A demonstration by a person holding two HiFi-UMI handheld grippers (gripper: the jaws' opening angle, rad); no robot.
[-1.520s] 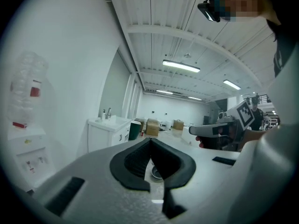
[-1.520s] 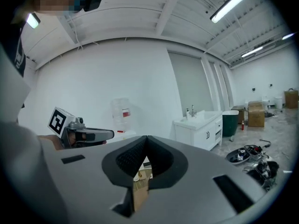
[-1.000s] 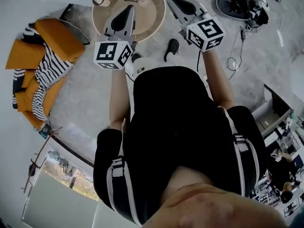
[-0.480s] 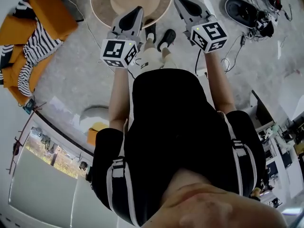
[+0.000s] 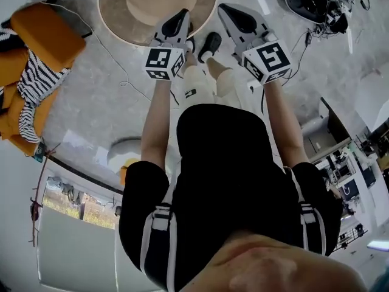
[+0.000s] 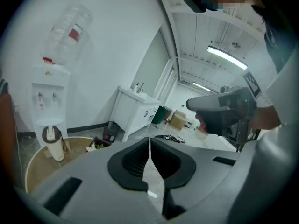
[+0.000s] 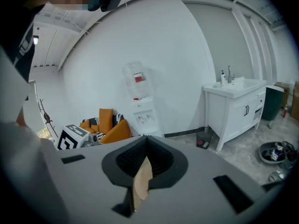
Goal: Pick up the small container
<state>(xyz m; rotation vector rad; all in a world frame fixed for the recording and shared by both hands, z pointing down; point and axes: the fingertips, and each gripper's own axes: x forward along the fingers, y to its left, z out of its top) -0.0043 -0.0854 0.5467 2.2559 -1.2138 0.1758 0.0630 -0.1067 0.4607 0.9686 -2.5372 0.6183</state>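
Observation:
A round wooden table [image 5: 115,8] stands in front of the person, at the top of the head view. A white tumbler with a dark band [image 6: 55,143] stands on the table [image 6: 32,171], with a small box of green leaves [image 6: 97,145] beside it. My left gripper [image 5: 180,14] hangs in the air over the table's near edge, shut with nothing in it [image 6: 149,141]. My right gripper [image 5: 226,10] is level with it just to the right, off the table, its jaws [image 7: 145,143] together and empty. Neither gripper touches anything.
Orange cushions with a striped cloth [image 5: 30,72] lie on the floor at the left. Shoes and cables [image 5: 310,5] lie at the upper right. A water dispenser [image 6: 49,97] and a white sink cabinet [image 6: 135,111] stand by the wall behind the table. The person's feet [image 5: 209,44] are below the grippers.
The table has slid toward the top of the head view and the tumbler is nearly out of it. Both grippers have come closer together and stay shut.

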